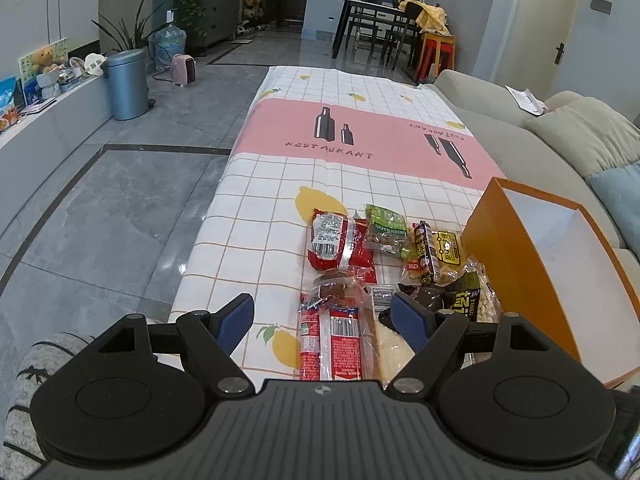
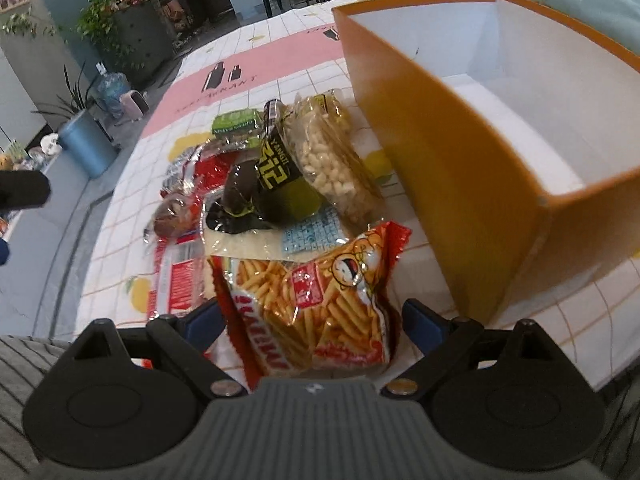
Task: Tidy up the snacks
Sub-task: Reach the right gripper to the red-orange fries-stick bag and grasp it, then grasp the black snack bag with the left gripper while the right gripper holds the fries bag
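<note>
Snacks [image 2: 280, 184], "RESTAURANT" cloth [image 1: 328, 152], "YANGIT" pkt [image 2: 276, 168]

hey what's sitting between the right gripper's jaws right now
In the right wrist view, a red bag of fry-shaped snack sticks lies between the open jaws of the right gripper; neither jaw visibly presses it. The orange box stands just beyond.

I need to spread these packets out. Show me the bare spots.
Free: the tablecloth beyond the green packet, its left strip beside the red packet, and the orange box, which looks unfilled. Crowded: the pile between the left gripper and the box.
</note>
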### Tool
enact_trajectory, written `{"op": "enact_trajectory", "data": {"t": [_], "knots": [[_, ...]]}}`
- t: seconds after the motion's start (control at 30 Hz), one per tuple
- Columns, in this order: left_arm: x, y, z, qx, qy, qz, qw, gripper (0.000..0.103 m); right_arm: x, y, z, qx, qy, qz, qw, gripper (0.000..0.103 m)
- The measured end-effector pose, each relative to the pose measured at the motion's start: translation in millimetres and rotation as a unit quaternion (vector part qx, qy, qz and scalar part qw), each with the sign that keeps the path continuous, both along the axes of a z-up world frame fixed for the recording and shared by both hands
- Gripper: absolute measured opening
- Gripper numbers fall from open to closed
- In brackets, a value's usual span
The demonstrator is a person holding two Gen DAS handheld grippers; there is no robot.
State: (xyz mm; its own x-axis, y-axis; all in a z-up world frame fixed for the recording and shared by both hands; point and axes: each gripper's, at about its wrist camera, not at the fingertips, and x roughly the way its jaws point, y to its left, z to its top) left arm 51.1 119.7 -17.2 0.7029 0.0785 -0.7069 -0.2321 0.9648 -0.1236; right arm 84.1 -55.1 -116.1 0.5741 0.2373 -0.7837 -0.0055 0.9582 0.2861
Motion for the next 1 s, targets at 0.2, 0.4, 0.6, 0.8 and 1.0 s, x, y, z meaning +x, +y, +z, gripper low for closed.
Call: {"op": "enact_trajectory", "data": {"t": [0.2,0.4,0.6,0.8,1.0], "knots": [[2,-1,-3,0.007,0.003,0.004,1.0000,0.092,-2,-5,-5,0.008,-0.019,0.005,1.000,0.081],[6,-6,-8,0.023,0.007,0.003,0.9997,0.092,-8,-11,3,0.010,-0.042,0.022,0.999,0.068],[9,-3,-7,-0.009,-0.001,0.000,1.0000,0.092,-20,-26,17,0.035,-0.060,0.039,0.997,0.066],[9,-19,-3,0.034,-0.016,-0.014,0.9992,0.092,-25,-39,24,0.060,-0.048,0.037,0.996,0.066],[27,-63,-5,0.102,0.007,-0.139,0.9850,0.092,-29,-43,28,0.059,-0.041,0.043,0.997,0.066]]}}
